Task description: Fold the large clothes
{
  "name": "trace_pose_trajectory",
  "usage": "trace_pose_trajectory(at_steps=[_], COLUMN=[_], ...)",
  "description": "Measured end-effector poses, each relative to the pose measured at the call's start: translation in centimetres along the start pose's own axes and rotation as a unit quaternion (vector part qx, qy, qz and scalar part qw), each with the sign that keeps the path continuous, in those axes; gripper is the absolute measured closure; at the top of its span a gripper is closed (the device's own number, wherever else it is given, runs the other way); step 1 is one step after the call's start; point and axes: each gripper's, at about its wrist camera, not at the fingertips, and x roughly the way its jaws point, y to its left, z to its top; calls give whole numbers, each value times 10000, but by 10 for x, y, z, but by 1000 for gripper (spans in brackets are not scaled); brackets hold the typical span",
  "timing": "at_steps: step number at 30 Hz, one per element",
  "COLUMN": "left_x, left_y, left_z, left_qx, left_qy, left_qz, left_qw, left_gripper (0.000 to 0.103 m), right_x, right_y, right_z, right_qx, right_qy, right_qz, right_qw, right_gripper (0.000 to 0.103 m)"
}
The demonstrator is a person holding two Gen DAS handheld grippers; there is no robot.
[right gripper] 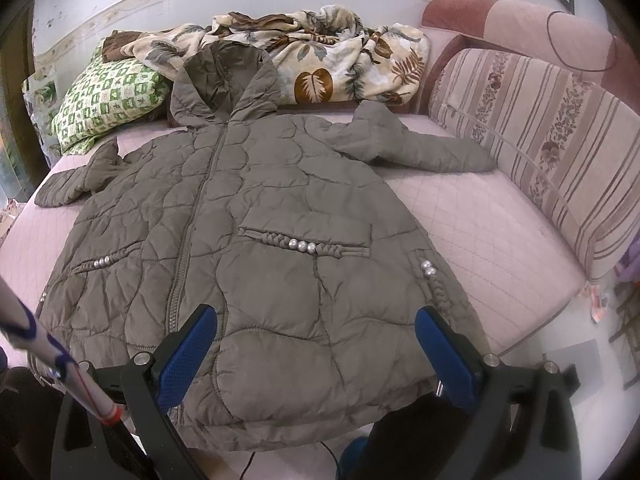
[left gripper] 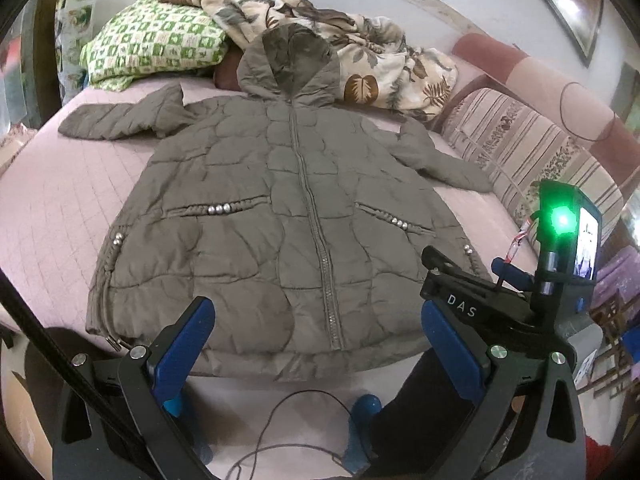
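Both tongs (left gripper: pixel 316 340) (right gripper: pixel 316 344) spread wide, hovering level above jacket (left gripper: pixel 280 208) hem

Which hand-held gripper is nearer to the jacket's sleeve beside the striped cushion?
Right. The right hand-held gripper hovers over the hem on that sleeve's side; the left hand-held gripper is over the hem's middle.

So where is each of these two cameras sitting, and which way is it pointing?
Left wrist: on the left gripper, at the bed's foot, facing the jacket hem; open blue fingers and the right gripper show.
Right wrist: on the right gripper, facing the same hem; open fingers show.
Shared: jacket, leaf blanket, green pillow.
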Motion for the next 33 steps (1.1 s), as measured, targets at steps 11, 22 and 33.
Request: trace_pose_trajectory(at_steps=[11, 22, 33], left_x=[-15, -70, -56], left_y=[33, 97, 172], left_z=[23, 74, 150], left_qx=[-346, -288, -589], left_qy=[-514, -1862, -1292], left_qz=[1198, 2796, 3362], left_qw=[9909, 9414, 9310], left_gripper=[0, 0, 0], right_x=[4, -5, -14], right_y=[2, 13, 55], right_z=[-1, 24, 80], right_qx=[8, -298, -1232], right_qy=[72, -505, -1386], right_qz=[35, 19, -82], right_qw=[10000, 9983, 9826], right_gripper=[2, 2, 2])
